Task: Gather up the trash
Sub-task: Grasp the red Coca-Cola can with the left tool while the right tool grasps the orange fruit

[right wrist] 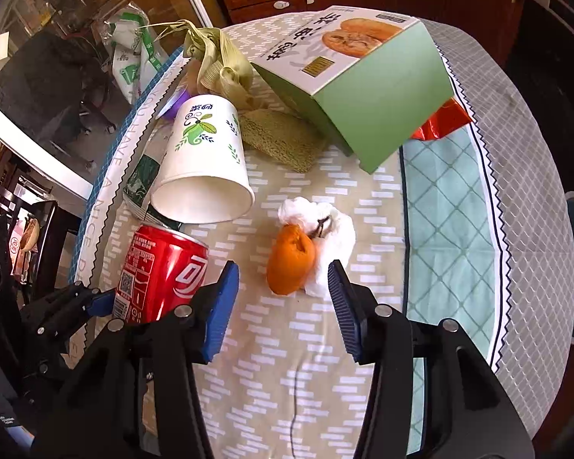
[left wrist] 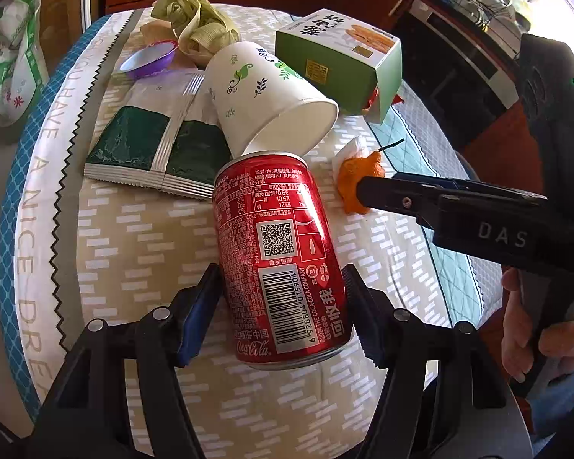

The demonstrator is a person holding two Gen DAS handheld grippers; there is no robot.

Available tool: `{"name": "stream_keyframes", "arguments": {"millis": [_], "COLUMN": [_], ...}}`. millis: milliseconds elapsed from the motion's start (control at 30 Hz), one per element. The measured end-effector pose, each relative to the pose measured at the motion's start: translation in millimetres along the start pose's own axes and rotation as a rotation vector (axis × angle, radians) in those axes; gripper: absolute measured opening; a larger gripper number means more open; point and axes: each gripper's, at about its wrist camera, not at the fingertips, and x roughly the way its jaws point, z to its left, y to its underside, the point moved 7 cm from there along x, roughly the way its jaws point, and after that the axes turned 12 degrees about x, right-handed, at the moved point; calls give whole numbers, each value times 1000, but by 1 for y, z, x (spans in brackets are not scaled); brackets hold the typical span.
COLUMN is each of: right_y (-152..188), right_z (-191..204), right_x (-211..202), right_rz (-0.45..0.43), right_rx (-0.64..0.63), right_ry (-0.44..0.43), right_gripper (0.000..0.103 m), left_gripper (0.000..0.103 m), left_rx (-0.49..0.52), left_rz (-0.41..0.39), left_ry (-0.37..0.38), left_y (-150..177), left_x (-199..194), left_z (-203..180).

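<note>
Trash lies scattered on my table point(left wrist: 107, 252). My left hand-held gripper point(left wrist: 281, 294) pinches a red soda can point(left wrist: 281, 264) lying on its side. My right hand-held gripper point(right wrist: 283, 298), spread wide, frames orange peel point(right wrist: 291, 264) on a tissue point(right wrist: 335, 229); next I judge closing on it.

Red cola can point(left wrist: 279, 264) upright, paper cup point(left wrist: 266, 95) tipped; orange peel point(right wrist: 291, 264)

Black gripper point(right wrist: 283, 287) (blue pads point(right wrist: 222, 306), silver screws).
</note>
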Motion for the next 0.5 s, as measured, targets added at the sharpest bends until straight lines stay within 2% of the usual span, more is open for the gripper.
{"name": "stream_keyframes", "arguments": {"millis": [100, 167, 267, 400, 500], "right_y": [-6, -8, -9, -8, -6], "right_z": [3, 3, 3, -3, -10], "right_x": [8, 12, 19, 8, -5], "right_rz": [-9, -13, -11, -35, -21], "right_rx": [-13, -24, -30, -28, -13], "right_ry": [15, 30, 42, 30, -2], "right_gripper": [44, 33, 24, 20, 20], "left_gripper": [65, 65, 65, 65, 65], "left_rx": [-1, 0, 0, -1, 4], "left_rz": [-1, -2, -2, -1, -17], "left_ry": [10, 10, 7, -1, -28], "left_y": [3, 2, 3, 3, 1], "left_x": [-2, -1, -1, -1, -4], "left_z": [3, 2, 4, 4, 2]}}
